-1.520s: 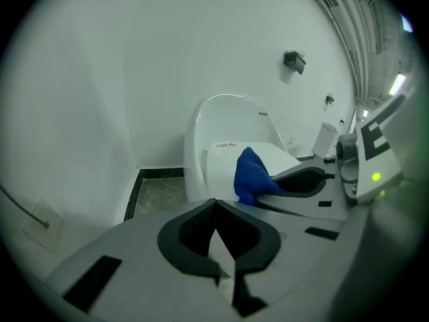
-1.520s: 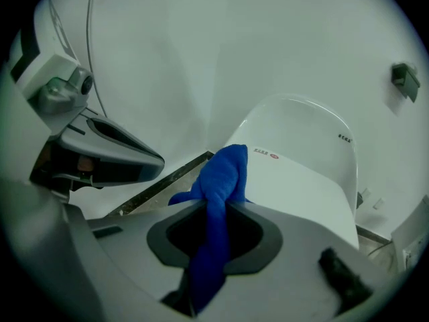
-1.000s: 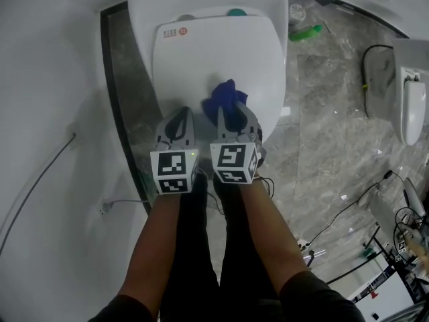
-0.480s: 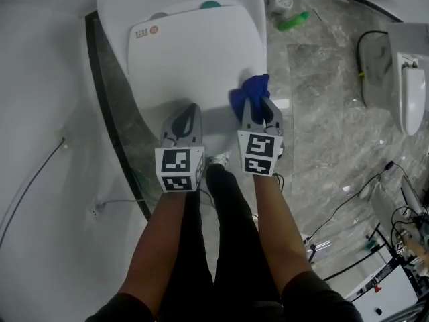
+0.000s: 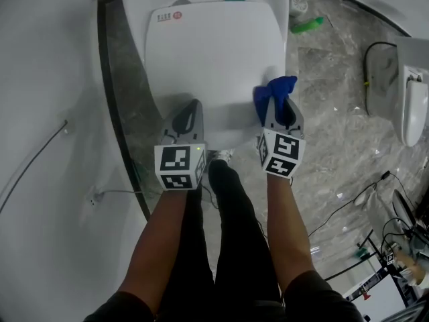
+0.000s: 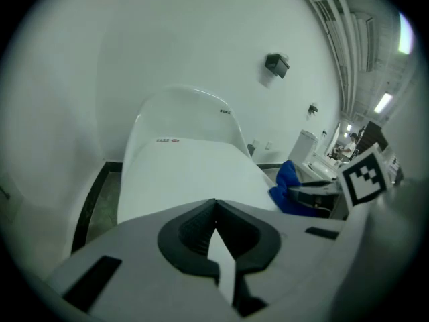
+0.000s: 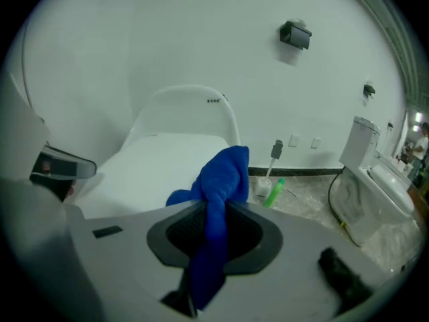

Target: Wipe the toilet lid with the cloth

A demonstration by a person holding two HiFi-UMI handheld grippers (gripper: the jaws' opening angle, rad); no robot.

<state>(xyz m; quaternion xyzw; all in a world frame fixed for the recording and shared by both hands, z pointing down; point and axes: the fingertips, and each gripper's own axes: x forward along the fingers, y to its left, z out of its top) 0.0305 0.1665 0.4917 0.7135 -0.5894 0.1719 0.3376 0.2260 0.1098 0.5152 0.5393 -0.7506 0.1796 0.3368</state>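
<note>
The cloth (image 5: 275, 91) is pinched in the right gripper (image 5: 277, 110) and is held at the front right corner of the lid (image 5: 213, 59), seemingly just past its edge. The left gripper (image 5: 190, 115), jaws pressed together on nothing, is poised at the front left edge. No wiping trace is shown on the lid, so most of its surface is judged left to be wiped

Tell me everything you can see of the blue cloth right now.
The blue cloth looks like soft, thick towelling, bunched into a rumpled wad, not spread flat. The right gripper is shut on it: a twisted strand runs down between the jaws and the bulk sticks out past their tips. It sits at the right front edge of the white toilet lid; whether it presses on the lid cannot be told.
</note>
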